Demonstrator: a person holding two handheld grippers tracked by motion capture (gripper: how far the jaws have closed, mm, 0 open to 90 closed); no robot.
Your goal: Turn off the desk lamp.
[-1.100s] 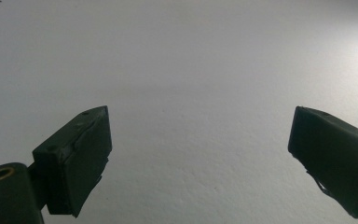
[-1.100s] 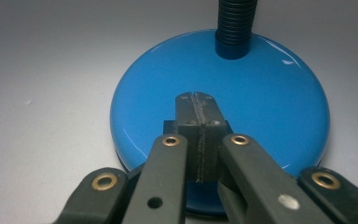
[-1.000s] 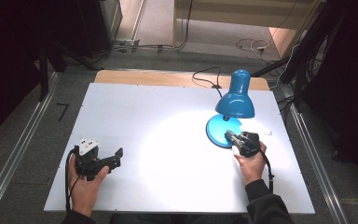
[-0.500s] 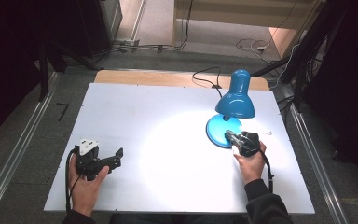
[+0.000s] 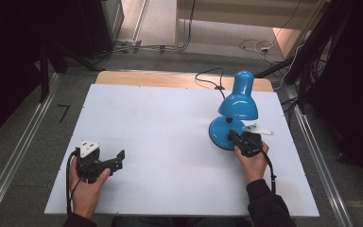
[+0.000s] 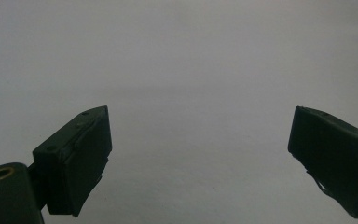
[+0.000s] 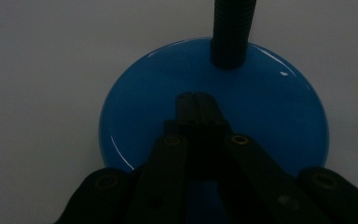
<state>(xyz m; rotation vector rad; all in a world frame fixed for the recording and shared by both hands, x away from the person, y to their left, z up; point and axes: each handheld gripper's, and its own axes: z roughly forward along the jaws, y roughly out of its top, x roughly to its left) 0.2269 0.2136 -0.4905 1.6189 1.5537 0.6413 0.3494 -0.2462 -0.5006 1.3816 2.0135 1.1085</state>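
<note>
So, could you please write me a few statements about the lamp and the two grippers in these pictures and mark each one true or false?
1. The left gripper has its jaws spread wide over bare table. True.
2. The right gripper has its jaws wide open. False: they are closed together, tips over the lamp base.
3. The blue lamp stands on the person's right side of the table. True.
4. The lamp lies tipped on its side. False: it stands on its round base, shade above it.
5. The left gripper holds the lamp's neck. False: it is far from the lamp, with nothing between its jaws.
</note>
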